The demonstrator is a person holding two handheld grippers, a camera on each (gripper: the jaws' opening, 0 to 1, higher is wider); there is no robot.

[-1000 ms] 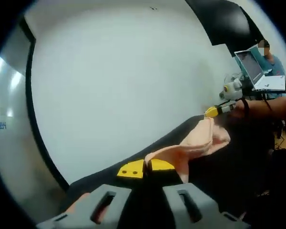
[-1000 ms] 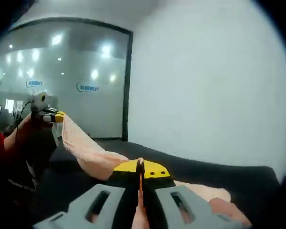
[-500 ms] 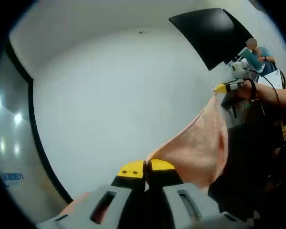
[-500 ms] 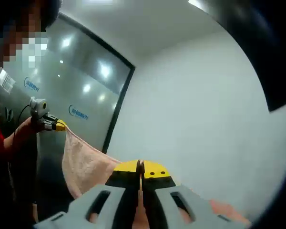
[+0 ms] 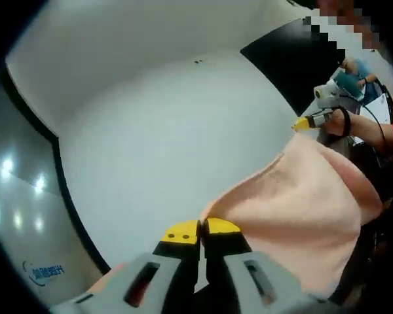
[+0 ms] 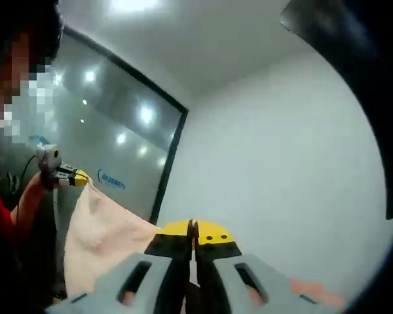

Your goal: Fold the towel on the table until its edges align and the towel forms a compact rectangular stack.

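A peach-pink towel [image 5: 301, 209] hangs in the air, stretched between both grippers. My left gripper [image 5: 201, 230] is shut on one top corner, its yellow-tipped jaws pressed together. The right gripper [image 5: 302, 122] shows at the right of the left gripper view, holding the other corner in a person's hand. In the right gripper view the towel [image 6: 105, 239] hangs at lower left, my right gripper [image 6: 193, 229] is shut on its corner, and the left gripper [image 6: 75, 176] pinches the far corner.
A white wall [image 5: 164, 131] fills the background, with a dark panel [image 5: 281, 55] high up. A glass partition [image 6: 111, 137] with reflected ceiling lights stands beside it. A person's red sleeve [image 6: 0, 196] and hand [image 6: 33, 190] show at the left edge.
Both grippers have tilted further upward and the towel is spread wider and flatter between them. The black table has dropped out of both views.
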